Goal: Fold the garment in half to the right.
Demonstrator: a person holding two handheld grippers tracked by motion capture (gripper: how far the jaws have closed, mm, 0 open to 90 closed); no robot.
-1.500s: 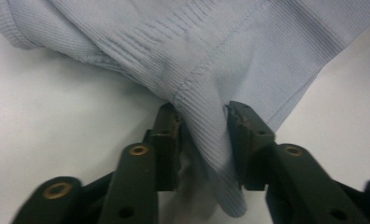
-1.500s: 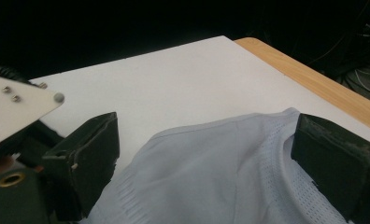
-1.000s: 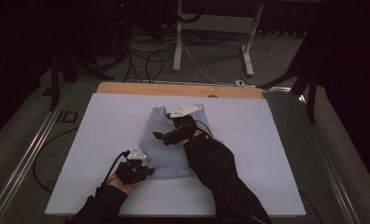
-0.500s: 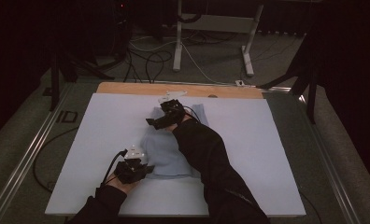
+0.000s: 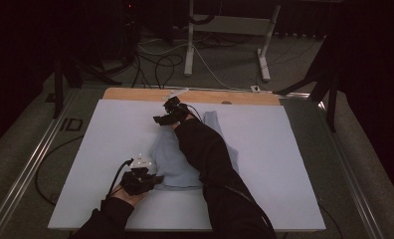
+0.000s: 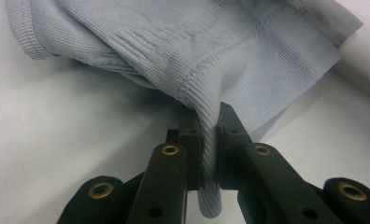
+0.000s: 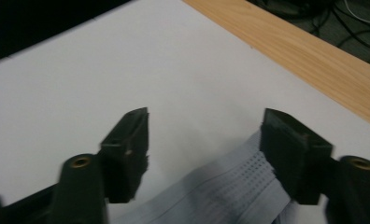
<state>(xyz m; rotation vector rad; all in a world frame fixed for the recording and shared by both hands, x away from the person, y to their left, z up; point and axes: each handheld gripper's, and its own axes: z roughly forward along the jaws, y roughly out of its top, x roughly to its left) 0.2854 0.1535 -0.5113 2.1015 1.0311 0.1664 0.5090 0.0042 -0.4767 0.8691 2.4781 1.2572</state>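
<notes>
So the pale blue ribbed garment (image 5: 185, 159) is lying on the white sheet (image 5: 284, 164) covering the desk, roughly in the middle, running from the near edge up toward the wooden strip (image 5: 135, 93) at the back. The left gripper (image 6: 210, 140) has its jaws clamped tight on a bunched fold of knit at the near end, so that corner is pinned.

What's changed: the right gripper (image 5: 171, 113) has travelled up the desk over the last second, from about mid-cloth to the far end just short of the wood. In its own view the jaws stand wide apart with the garment's edge (image 7: 230, 186) lying between and under them, nothing pinched.

My guess is it's either just let go or is lining up a grab on that far edge, maybe to stretch or fold it.
</notes>
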